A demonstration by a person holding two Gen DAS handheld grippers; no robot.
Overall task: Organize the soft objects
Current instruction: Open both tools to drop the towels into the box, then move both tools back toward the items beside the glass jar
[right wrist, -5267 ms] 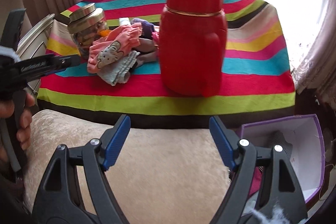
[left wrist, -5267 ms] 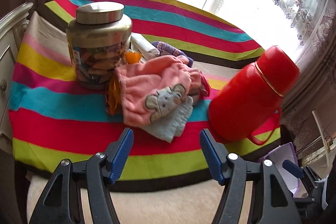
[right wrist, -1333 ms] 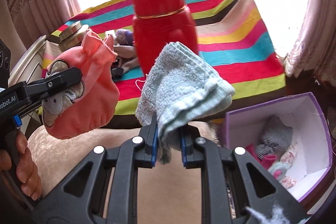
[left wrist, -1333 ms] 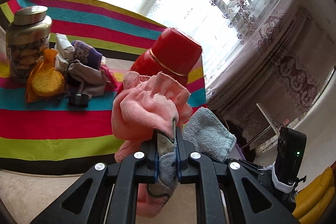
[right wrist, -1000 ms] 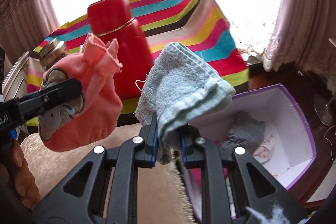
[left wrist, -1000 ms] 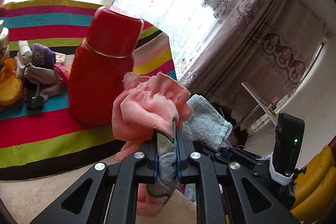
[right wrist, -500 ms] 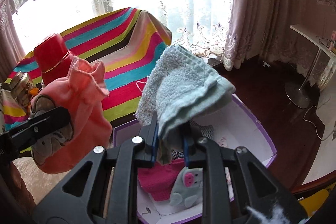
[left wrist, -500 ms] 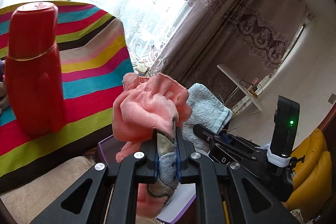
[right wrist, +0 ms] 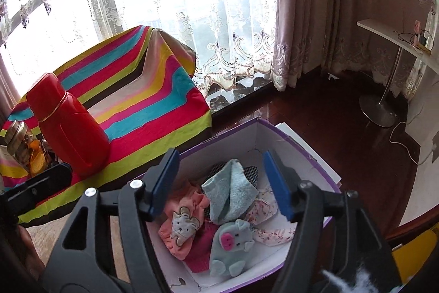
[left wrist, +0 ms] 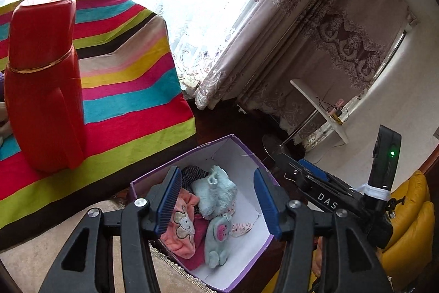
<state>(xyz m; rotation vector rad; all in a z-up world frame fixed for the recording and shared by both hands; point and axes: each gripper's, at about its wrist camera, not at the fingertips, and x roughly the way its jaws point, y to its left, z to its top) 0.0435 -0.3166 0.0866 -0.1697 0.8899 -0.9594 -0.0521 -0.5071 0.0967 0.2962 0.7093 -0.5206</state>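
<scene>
**Soft things lie in the purple box**

The purple box point(right wrist: 277, 269) sits right of the striped table point(right wrist: 153, 100). Inside it lie the pink cloth point(right wrist: 189, 210) and blue towel point(right wrist: 230, 194). Above, left gripper point(left wrist: 216, 202) and right gripper point(right wrist: 222, 183) are spread, holding nothing.

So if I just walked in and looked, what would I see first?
Probably the big red flask, standing upright on the rainbow-striped cloth by the bright window. Next, the purple box down beside the table, with soft things heaped inside: a pink cloth with a little grey elephant, a pale blue towel and a grey piggy toy. Both grippers hang open above the box.
</scene>
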